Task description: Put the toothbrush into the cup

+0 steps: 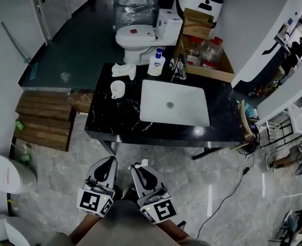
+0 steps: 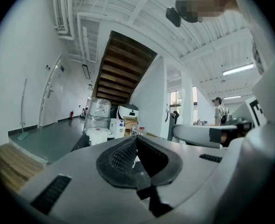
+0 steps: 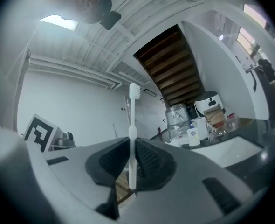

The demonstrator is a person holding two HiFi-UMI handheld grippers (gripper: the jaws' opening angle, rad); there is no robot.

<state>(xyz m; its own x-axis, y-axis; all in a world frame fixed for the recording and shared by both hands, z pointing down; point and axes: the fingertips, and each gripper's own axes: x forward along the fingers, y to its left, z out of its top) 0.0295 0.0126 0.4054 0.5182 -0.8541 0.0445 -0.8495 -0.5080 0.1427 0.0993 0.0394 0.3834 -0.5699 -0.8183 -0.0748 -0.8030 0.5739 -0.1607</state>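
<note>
In right hand-held gripper (image 3: 132, 161): toothbrush (image 3: 132, 125), jaws clamped low on handle, long axis along jaws, bristles at far end. By contrast left hand-held gripper (image 2: 136, 148) closed on nothing. On table (image 1: 110, 123) stands cup (image 1: 117, 89), upright, sink (image 1: 174, 102) just right of cup. Both grippers well short of cup, off table's near edge, close to body. From right hand-held gripper, cup lies ahead and slightly left. Next move probably needs long forward reach, then brush tipped down into cup mouth.

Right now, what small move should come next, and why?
Probably carry the right tool forward to the counter: it is shut on the toothbrush, but the white cup stands well ahead, left of the sink.
</note>
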